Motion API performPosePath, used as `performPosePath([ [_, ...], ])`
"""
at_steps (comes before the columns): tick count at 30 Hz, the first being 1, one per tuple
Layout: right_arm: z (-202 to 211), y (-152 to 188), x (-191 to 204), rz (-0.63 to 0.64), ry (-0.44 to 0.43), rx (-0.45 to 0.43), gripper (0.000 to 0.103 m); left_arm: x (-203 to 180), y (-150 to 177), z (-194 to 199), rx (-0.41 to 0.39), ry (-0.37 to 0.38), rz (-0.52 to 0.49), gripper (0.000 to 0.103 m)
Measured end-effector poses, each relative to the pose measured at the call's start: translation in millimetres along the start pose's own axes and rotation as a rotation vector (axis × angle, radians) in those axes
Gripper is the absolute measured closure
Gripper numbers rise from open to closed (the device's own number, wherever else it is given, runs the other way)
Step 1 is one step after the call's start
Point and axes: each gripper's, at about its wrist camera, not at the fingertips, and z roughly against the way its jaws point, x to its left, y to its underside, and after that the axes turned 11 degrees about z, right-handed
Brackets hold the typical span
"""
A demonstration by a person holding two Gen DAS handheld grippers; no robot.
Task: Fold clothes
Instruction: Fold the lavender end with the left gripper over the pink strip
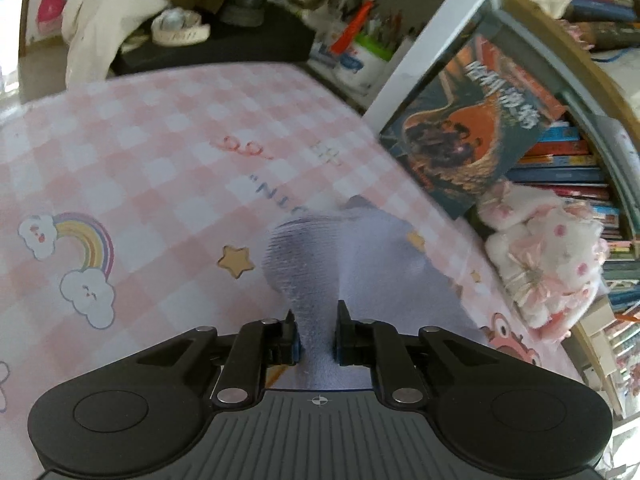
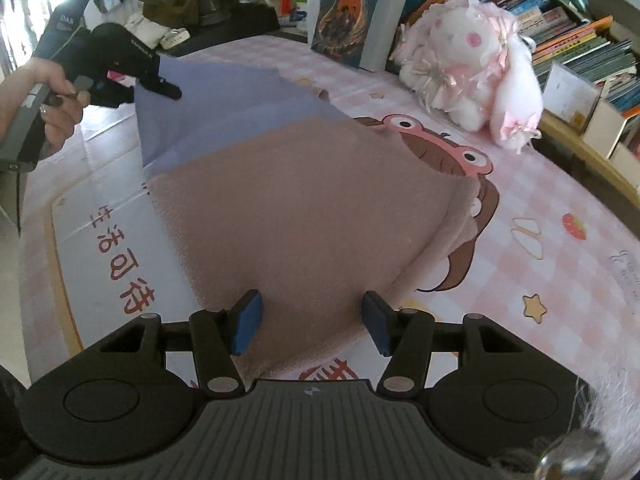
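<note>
A lavender cloth (image 1: 360, 264) runs up between the jaws of my left gripper (image 1: 316, 334), which is shut on it. In the right wrist view that left gripper (image 2: 164, 88), held by a hand (image 2: 52, 92), lifts the lavender cloth (image 2: 208, 120) at its far left edge, so it slopes down to a dusty-pink fleecy cloth (image 2: 300, 208) lying on the table cover (image 2: 520, 208). I cannot tell whether the two colours are one piece. My right gripper (image 2: 312, 322) is open over the pink cloth's near end; its blue pads (image 2: 248, 320) stand apart from the fabric.
A white and pink plush toy (image 2: 472, 64) sits at the back right beside a standing book (image 2: 348, 8). Stacked books (image 2: 580, 40) fill the shelf on the right. Dark clutter and clothing (image 1: 224, 8) lie past the far edge of the checked pink cover (image 1: 140, 140).
</note>
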Motion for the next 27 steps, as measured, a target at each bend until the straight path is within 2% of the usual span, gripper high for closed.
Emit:
performPosePath([
  [7,-4,8,-9,-0.027,-0.052,-0.014,0.049,-43,9,31,-0.045,0.066,-0.085,0.091],
  [13,-3,13,-16,-0.039,-0.086,-0.032,0.049,-99,33,66,-0.085,0.147,-0.275,0.091],
  [17,-2,16,-19,-0.039,-0.102,-0.042,0.049,-136,67,83,-0.09,0.17,-0.452,0.09],
  [20,-1,18,-21,-0.041,-0.115,-0.048,0.049,-160,112,85,-0.066,0.144,-0.667,0.089],
  [24,1,20,-23,-0.036,-0.13,-0.05,0.049,-172,181,74,0.039,0.105,-0.943,0.084],
  [27,2,22,-25,-0.032,-0.14,-0.05,0.048,-170,216,65,0.087,0.055,-1.088,0.08],
])
